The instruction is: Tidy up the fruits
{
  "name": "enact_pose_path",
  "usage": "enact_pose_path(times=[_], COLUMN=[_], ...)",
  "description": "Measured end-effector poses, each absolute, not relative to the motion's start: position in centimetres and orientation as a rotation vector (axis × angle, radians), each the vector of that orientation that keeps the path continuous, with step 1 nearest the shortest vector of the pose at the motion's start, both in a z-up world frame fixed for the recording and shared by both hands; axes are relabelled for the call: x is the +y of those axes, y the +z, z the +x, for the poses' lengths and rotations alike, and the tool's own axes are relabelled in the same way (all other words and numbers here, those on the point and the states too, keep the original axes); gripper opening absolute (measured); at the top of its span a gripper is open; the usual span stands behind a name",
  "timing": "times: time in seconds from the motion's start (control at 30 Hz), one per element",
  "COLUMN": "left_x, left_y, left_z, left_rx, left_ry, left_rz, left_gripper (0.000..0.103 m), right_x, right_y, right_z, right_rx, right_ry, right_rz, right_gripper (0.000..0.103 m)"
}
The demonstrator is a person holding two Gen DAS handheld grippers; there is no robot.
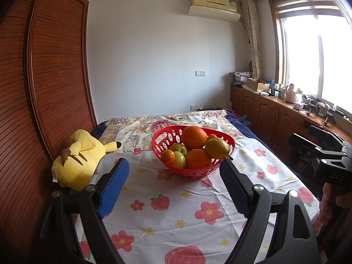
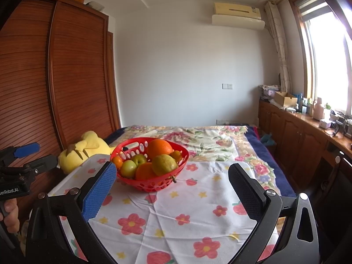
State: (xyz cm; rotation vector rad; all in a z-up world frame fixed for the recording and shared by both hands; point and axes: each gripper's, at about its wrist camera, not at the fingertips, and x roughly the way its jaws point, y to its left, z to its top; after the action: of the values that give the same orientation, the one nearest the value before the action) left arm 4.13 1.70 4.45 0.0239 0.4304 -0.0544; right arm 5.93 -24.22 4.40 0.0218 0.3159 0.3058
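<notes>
A red perforated basket stands on a flowered cloth and holds several fruits: a large orange on top, a yellowish pear, green apples and small tangerines. My left gripper hangs open just short of the basket, nothing between its fingers. My right gripper is open too, its left finger close to the basket's near left side, nothing held. Each gripper shows at the edge of the other's view.
A yellow plush toy lies left of the basket against a wooden wardrobe. The white flowered cloth covers a raised surface on the bed. A low cabinet with clutter runs along the right under the window.
</notes>
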Motion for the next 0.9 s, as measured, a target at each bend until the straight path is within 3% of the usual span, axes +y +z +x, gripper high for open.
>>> enact_pose_path(times=[0.9], left_x=[1.72], left_y=[4.76], left_z=[3.93], left_rx=[0.418], left_ry=[-0.058], left_rz=[0.02], left_gripper=[0.085], right_x=[-24.25], right_y=[4.39], right_z=[5.93], right_rx=[0.315], right_ry=[0.307], right_rz=[0.022], right_gripper=[0.103])
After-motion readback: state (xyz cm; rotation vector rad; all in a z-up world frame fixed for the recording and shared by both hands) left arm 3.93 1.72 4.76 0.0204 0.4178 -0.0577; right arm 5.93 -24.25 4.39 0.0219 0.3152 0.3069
